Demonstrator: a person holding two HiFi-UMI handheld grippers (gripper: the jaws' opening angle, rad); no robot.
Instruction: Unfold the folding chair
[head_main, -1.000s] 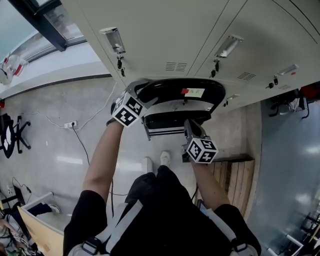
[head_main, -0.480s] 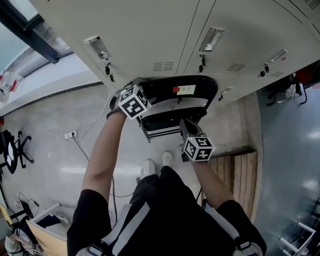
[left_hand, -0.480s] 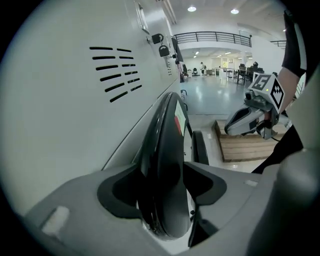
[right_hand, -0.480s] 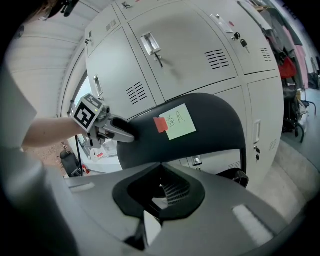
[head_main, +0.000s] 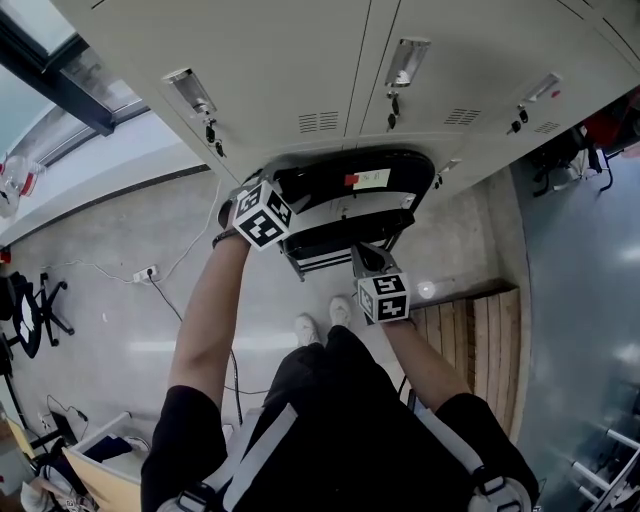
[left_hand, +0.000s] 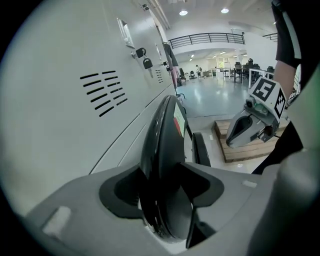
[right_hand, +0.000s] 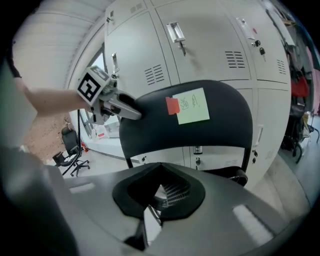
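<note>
A black folding chair stands folded against grey lockers. Its backrest (head_main: 350, 178) carries a yellow note (right_hand: 192, 106) and a red tag (right_hand: 172, 105); the seat (head_main: 335, 240) hangs folded below it. My left gripper (head_main: 283, 185) straddles the backrest's top left edge (left_hand: 167, 145). Its jaws are closing, with pads touching both faces of that edge (left_hand: 165, 185). My right gripper (head_main: 362, 254) is shut and empty, just in front of the seat's lower edge. It points at the backrest (right_hand: 200, 130) from the front (right_hand: 152, 200).
The lockers (head_main: 300, 60) with hanging padlocks stand right behind the chair. A wooden pallet (head_main: 470, 330) lies on the floor to the right of my legs. A power strip with cable (head_main: 145, 272) and an office chair (head_main: 25, 310) are at the left.
My right gripper has dropped a little and drawn closer to the seat. My left gripper has rolled slightly while staying on the backrest's left corner.
</note>
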